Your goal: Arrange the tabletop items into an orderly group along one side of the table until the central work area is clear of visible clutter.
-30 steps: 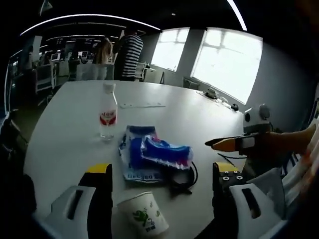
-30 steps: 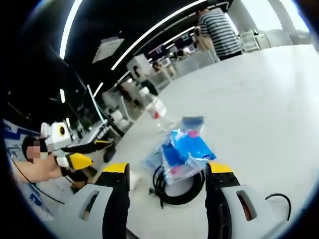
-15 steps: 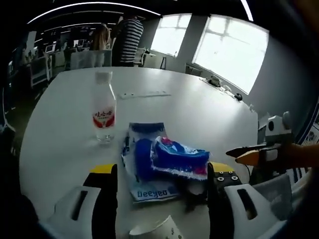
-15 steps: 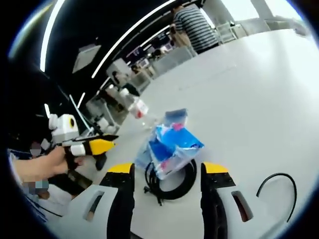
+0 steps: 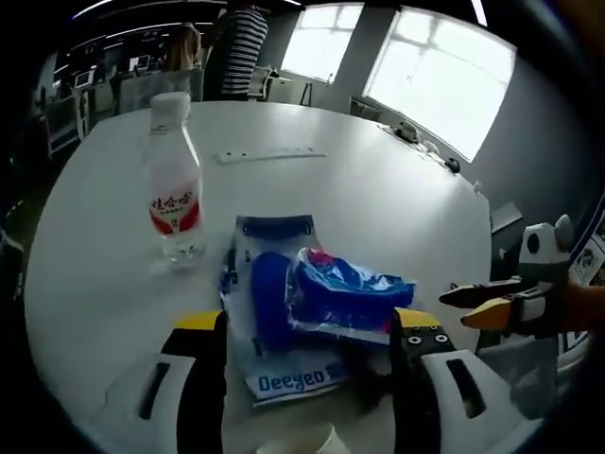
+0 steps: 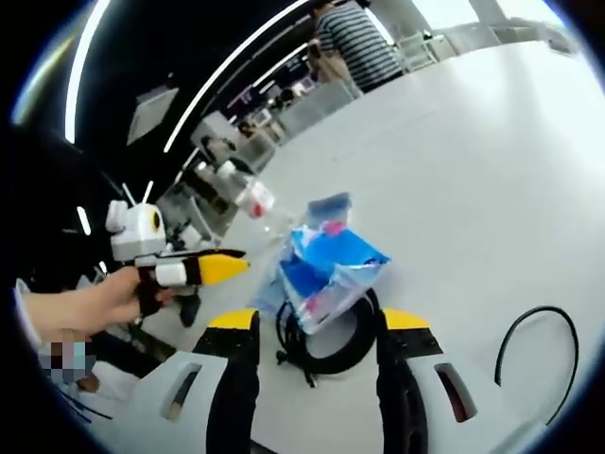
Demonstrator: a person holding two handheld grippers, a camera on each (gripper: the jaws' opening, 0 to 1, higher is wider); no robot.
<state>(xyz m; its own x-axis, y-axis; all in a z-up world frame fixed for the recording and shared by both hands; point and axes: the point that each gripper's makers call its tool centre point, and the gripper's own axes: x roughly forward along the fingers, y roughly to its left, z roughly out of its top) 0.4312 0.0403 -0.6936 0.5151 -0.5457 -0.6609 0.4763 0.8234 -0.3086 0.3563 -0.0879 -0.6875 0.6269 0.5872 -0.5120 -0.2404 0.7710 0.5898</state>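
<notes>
Clutter sits bunched near the middle of a white worktop (image 5: 397, 199). In the left gripper view, the left tongs (image 5: 307, 350) have their 2 yellow-tipped jaws spread wide, and they hold nothing. Between those jaws lies a blue plastic packet (image 5: 345, 298), crumpled, resting on top of a flat blue-and-white pouch (image 5: 274, 312) with the lettering "Deeyeo" near its lower edge. A small water bottle (image 5: 173, 194) with a white cap and a red label stands upright just beside the pouch, on its left in this view. The white rim of a paper cup (image 5: 307, 443) peeks up at the bottom edge between the jaws. A long flat white strip (image 5: 269, 154) lies farther back on the worktop, well apart from the pile.

At the right of that view the right tongs (image 5: 482, 305) come in, held in a hand, with their dark and yellow tips slightly parted.

In the right gripper view, the right tongs (image 6: 314, 326) are spread wide and carry nothing. Ahead of them the packet (image 6: 331, 270) lies partly over a coiled black cable (image 6: 331, 342). A second black cable (image 6: 544, 336) loops on the worktop (image 6: 454, 161) to the right. The bottle (image 6: 253, 200) stands beyond the packet. The left tongs (image 6: 203, 270) enter from the left, gripped by a hand (image 6: 90, 307). In this view I cannot tell how their jaws stand.

A person in a striped shirt (image 5: 241, 47) stands beyond the far edge of the worktop, near bright windows (image 5: 444, 85).
</notes>
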